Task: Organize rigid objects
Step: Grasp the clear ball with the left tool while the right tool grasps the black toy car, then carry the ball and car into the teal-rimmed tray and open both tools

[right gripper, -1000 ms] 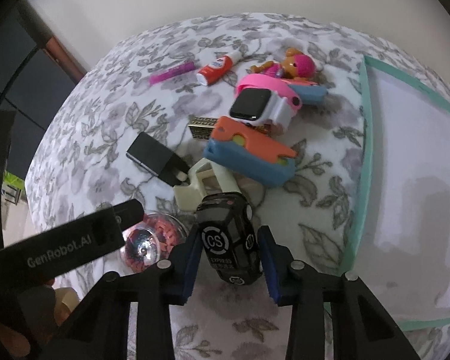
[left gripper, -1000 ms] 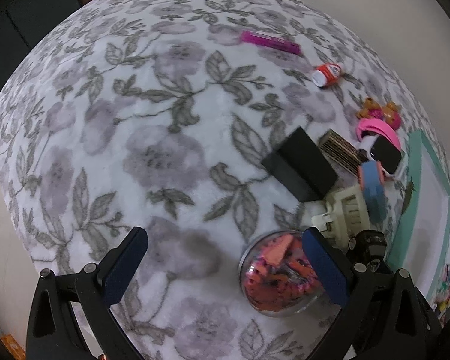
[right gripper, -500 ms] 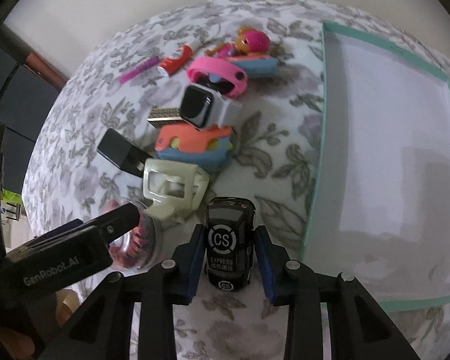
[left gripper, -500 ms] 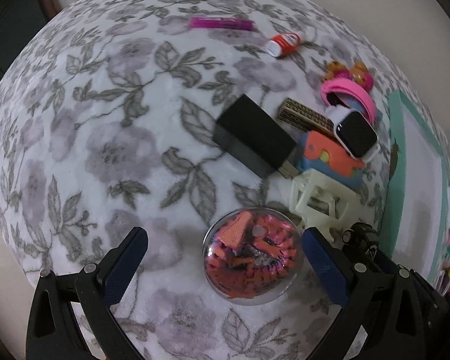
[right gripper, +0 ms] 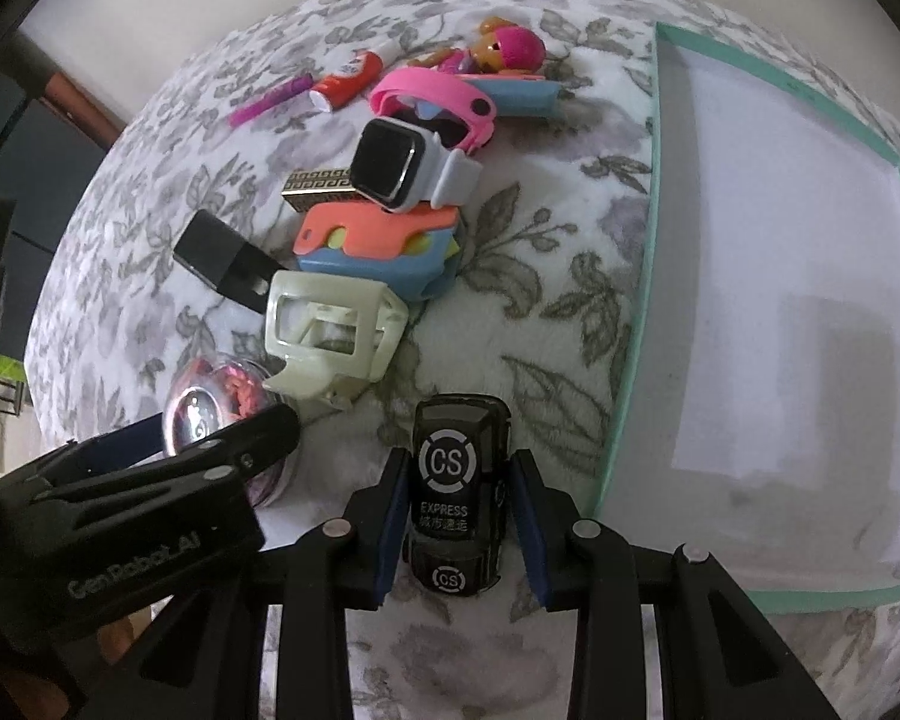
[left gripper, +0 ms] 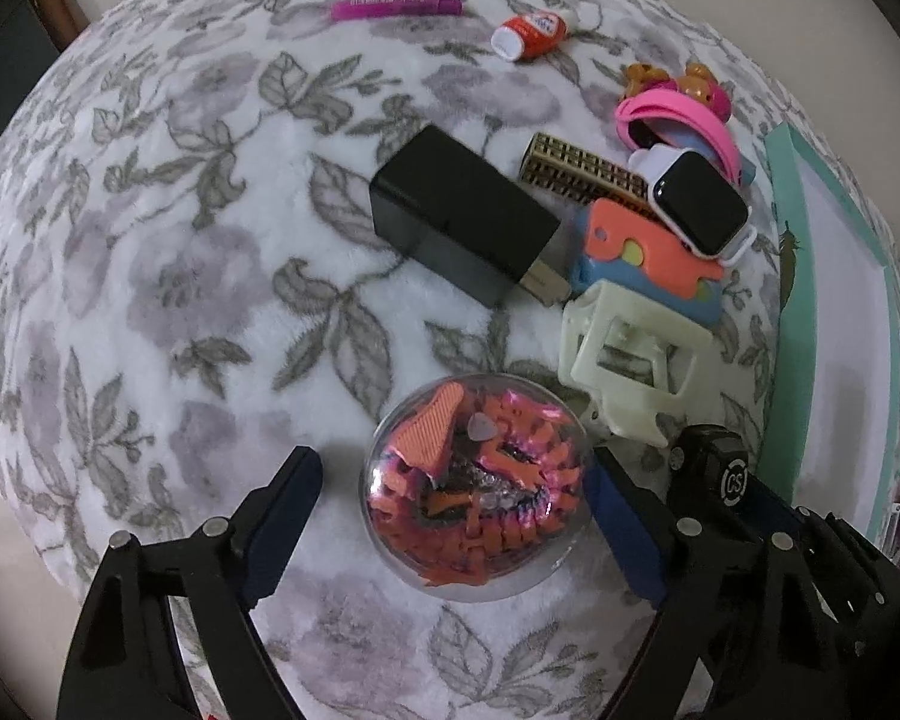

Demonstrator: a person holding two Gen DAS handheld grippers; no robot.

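The clear ball (left gripper: 473, 489) of orange pieces sits between my left gripper (left gripper: 456, 483)'s jaws, which have just been narrowing but haven't yet clamped; one pad is touching or nearly so, the other apart. My right gripper (right gripper: 457, 507) is clamped on the black toy car (right gripper: 459, 489), just beside the ball. I judge this the pick-up step: next, squeeze the ball squarely, since it may roll. The green-rimmed tray (right gripper: 627, 360) beyond the car holds nothing.
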